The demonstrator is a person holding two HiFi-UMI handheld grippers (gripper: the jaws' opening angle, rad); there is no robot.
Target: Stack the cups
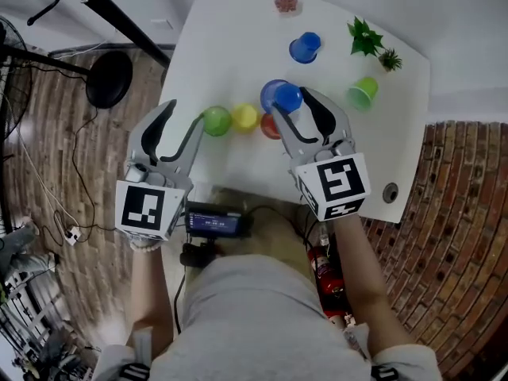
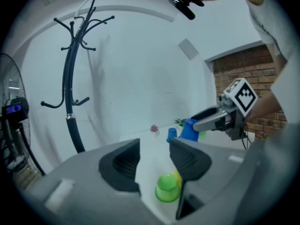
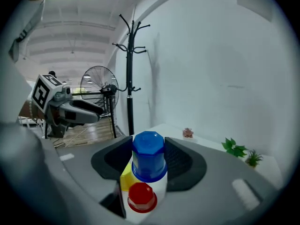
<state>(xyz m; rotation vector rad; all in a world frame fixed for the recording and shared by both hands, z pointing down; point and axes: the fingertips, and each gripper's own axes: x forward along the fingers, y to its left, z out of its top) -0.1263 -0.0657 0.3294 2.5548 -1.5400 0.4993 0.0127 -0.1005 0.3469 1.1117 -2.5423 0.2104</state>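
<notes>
My right gripper (image 1: 292, 100) is shut on an upside-down blue cup (image 1: 278, 95), held just above the table; the cup fills the gap between the jaws (image 3: 149, 158). Below it on the white table (image 1: 230, 46) stand a red cup (image 1: 271, 127) and a yellow cup (image 1: 244, 117), both upside down. A green cup (image 1: 216, 121) stands to their left. My left gripper (image 1: 184, 116) is open and empty, its right fingertip close beside that green cup (image 2: 167, 188). Another blue cup (image 1: 305, 47) stands farther back, and a second green cup (image 1: 363, 93) lies on its side at the right.
Two small green plants (image 1: 365, 36) and a pink flower ornament (image 1: 286, 3) sit near the table's far edge. A coat stand (image 2: 75, 78) and a fan (image 3: 101, 86) stand on the brick-patterned floor to the left. A dark device (image 1: 213, 222) with cables lies at the near edge.
</notes>
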